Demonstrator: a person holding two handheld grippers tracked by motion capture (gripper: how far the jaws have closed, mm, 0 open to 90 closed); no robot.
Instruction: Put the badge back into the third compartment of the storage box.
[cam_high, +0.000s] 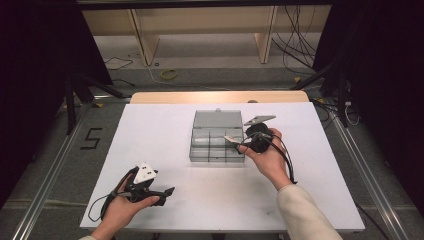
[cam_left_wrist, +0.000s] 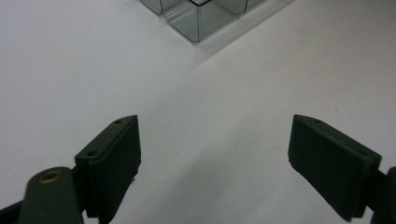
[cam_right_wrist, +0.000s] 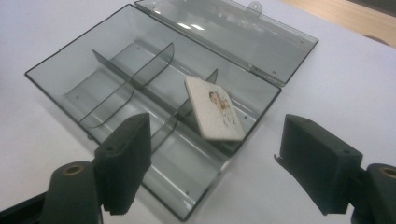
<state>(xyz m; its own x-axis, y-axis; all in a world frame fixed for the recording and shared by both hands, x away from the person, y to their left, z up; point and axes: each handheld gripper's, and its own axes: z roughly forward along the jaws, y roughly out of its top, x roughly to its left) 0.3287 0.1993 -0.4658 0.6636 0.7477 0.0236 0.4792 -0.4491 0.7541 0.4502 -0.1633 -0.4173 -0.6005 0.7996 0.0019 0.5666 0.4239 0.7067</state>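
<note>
We see the table (cam_high: 165, 200) bearing the open box (cam_right_wrist: 60, 77); the card (cam_right_wrist: 214, 109) leans tilted in its right-end compartment, just ahead of our right gripper (cam_right_wrist: 212, 170), jaws spread, empty. Our left gripper (cam_left_wrist: 212, 163) gapes, well apart.

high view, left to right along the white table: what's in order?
Left black two-jaw tool in the person's left hand → smoky clear plastic compartment box with open lid → small white picture tile → right black tool.

White table top (cam_high: 165, 150), wooden board (cam_high: 220, 97) at its far edge, cables (cam_high: 295, 50) on the floor beyond.
</note>
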